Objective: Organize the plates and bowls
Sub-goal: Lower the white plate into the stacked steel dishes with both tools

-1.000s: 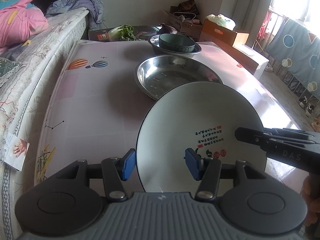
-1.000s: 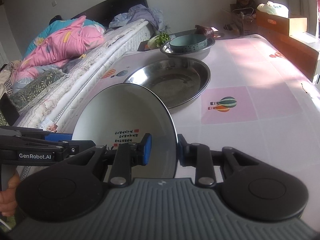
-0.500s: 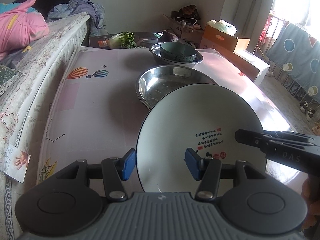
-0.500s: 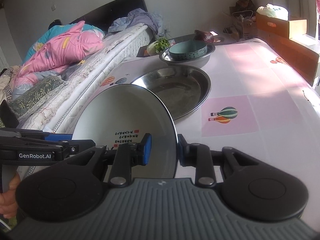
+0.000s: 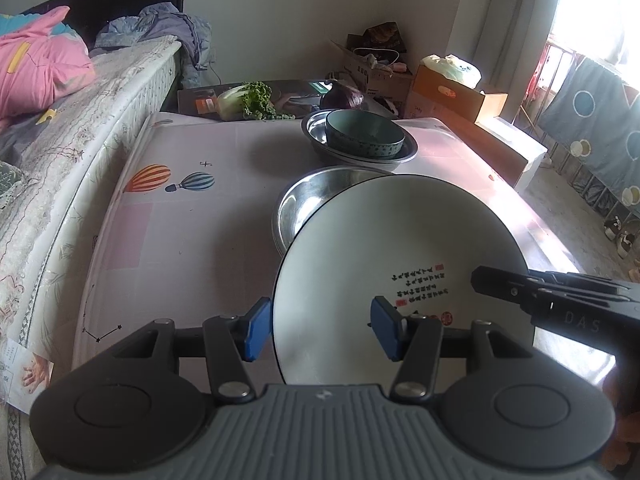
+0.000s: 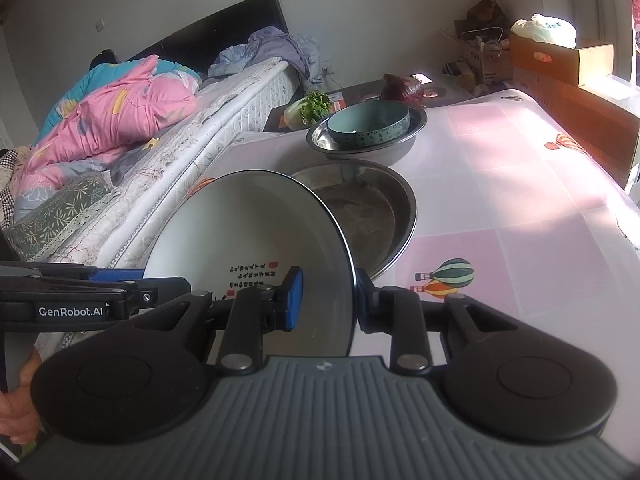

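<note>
A white plate (image 5: 392, 248) with a dark rim and printed characters is held above the table, tilted; it also shows in the right wrist view (image 6: 256, 232). My left gripper (image 5: 320, 332) has its jaws wide around the plate's left edge, with a gap at each pad. My right gripper (image 6: 326, 300) is shut on the plate's right rim. A wide steel basin (image 6: 376, 208) lies just beyond the plate. Farther back a teal bowl (image 5: 364, 134) sits inside a second steel basin (image 5: 404, 152).
The table (image 5: 180, 220) has a pink and white cloth with balloon prints. A bed (image 5: 60, 120) runs along its left side. Greens (image 5: 252, 100) and a purple cabbage (image 5: 344, 98) lie on a dark tray behind. Cardboard boxes (image 5: 452, 96) stand at the back right.
Both grippers and the plate have risen and moved back a little from the steel basin. The grips on the plate look the same.
</note>
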`<control>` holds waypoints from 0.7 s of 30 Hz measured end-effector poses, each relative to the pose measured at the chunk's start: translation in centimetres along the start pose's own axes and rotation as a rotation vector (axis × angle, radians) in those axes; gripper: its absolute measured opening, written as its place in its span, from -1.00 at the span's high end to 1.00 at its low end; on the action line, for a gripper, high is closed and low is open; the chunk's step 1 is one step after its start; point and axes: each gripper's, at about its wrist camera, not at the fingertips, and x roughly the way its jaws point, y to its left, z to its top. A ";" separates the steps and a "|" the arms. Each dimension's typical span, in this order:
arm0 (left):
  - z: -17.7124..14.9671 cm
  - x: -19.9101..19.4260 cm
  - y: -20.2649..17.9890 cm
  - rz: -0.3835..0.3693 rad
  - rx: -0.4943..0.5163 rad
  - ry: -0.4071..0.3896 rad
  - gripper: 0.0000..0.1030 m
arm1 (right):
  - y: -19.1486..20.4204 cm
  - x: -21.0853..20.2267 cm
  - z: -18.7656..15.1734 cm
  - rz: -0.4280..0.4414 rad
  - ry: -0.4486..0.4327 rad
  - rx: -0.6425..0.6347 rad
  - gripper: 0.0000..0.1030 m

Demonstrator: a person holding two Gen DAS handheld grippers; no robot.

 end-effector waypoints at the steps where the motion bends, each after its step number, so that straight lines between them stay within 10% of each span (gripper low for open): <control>1: 0.4 0.3 0.0 0.001 0.000 -0.004 -0.05 | -0.2 0.4 0.5 0.001 -0.003 0.002 0.48; 21: 5.1 5.9 -0.1 0.017 -0.005 0.006 -0.05 | -3.9 7.0 4.8 0.023 -0.003 0.096 0.48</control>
